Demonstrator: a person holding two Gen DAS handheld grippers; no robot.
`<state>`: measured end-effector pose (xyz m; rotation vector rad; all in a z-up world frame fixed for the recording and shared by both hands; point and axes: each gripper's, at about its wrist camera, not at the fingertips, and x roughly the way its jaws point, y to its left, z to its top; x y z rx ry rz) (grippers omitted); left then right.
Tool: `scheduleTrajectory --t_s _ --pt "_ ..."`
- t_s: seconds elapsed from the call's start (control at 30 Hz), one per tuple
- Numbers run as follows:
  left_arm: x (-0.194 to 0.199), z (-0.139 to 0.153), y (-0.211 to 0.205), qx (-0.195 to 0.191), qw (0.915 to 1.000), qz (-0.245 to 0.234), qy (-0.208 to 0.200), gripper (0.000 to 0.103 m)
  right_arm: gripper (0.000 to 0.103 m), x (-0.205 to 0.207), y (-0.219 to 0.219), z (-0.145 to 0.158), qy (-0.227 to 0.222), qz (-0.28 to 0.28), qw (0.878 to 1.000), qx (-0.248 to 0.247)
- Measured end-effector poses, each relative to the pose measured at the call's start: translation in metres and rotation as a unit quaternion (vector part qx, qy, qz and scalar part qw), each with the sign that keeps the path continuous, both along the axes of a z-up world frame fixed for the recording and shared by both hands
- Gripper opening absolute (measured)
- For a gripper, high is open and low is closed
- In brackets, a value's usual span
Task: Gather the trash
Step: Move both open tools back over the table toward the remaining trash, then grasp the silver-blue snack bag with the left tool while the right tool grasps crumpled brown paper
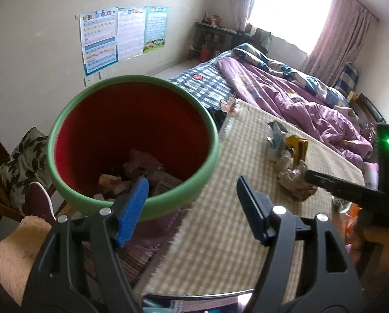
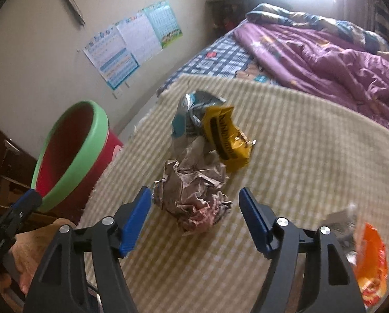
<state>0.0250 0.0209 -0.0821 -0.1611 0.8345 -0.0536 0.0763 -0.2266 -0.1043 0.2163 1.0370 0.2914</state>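
Crumpled brown paper [image 2: 194,195] is your nearest piece of trash: it lies on the checked cloth of the tabletop [image 2: 285,156], just ahead of your right claw [image 2: 195,217], partly between the two blue pads [image 2: 135,220]. That claw stands wide open and holds nothing; the pads are not pressing the paper. Behind the wad, touching it, lie a yellow wrapper [image 2: 227,138] and a silver-and-teal foil packet [image 2: 191,114]. An orange wrapper [image 2: 371,263] sits at the right edge of the right wrist view, blurred.

Judging by its look, the paper wad is very light and soft. It should crush rather than resist, so take it across its thickest middle, not by a loose flap that could tear or slip out. The foil and the yellow wrapper look slick and thin; pinch them at a fold or a bunched part, since a flat face may slide from the pads.

Your left claw [image 1: 191,204] is also open and empty, hanging over the near rim of the red bin with the green rim [image 1: 131,140]. The bin stands beside the tabletop's left edge and already has scraps at the bottom. Carry each piece well over the rim before letting go, as light paper may drift.
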Motion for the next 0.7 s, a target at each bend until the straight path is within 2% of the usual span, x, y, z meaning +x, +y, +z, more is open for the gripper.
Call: scheduleTrajectory --t_s 0.03,0.07,0.1,0.13,0.27,0.33,0.37,0.47,0.5,0.53,0.7 --pt "0.000 0.000 -0.002 -0.001 1.0000 -0.001 0.002 0.068 0.068 0.002 0.002 -0.003 0.002 0.002 1.000 0.004" --pt "0.001 -0.001 -0.005 -0.002 1.0000 -0.005 0.004 0.068 0.063 0.003 0.002 -0.004 0.002 0.003 1.000 0.007" --pt "0.002 -0.001 -0.008 -0.003 1.0000 -0.007 0.006 0.068 0.049 0.003 0.002 -0.005 0.002 0.007 1.000 0.008" --pt "0.004 -0.001 -0.012 -0.006 0.9999 -0.012 0.008 0.068 0.044 0.003 0.003 -0.007 0.004 0.012 1.000 0.012" --pt "0.020 0.000 -0.030 -0.023 0.9989 -0.039 0.011 0.068 0.033 -0.004 -0.003 -0.004 0.005 0.016 0.999 0.029" --pt "0.034 0.000 -0.046 -0.029 0.9975 -0.064 0.012 0.068 0.009 -0.014 -0.015 0.001 0.003 0.008 0.999 0.049" --pt "0.040 -0.001 -0.051 -0.032 0.9967 -0.074 0.012 0.068 0.005 -0.017 -0.020 0.003 0.003 0.001 0.999 0.054" --pt "0.066 -0.009 -0.075 -0.049 0.9923 -0.112 0.016 0.066 0.002 -0.029 -0.042 0.009 -0.003 -0.030 0.997 0.070" --pt "0.076 -0.013 -0.082 -0.052 0.9908 -0.122 0.024 0.059 0.002 -0.033 -0.048 0.010 -0.003 -0.038 0.997 0.073" --pt "0.091 -0.021 -0.092 -0.056 0.9887 -0.134 0.038 0.058 0.002 -0.034 -0.052 0.011 -0.002 -0.041 0.996 0.074" --pt "0.128 -0.039 -0.112 -0.075 0.9852 -0.141 0.062 0.058 0.009 -0.038 -0.071 0.014 0.002 -0.067 0.994 0.083"
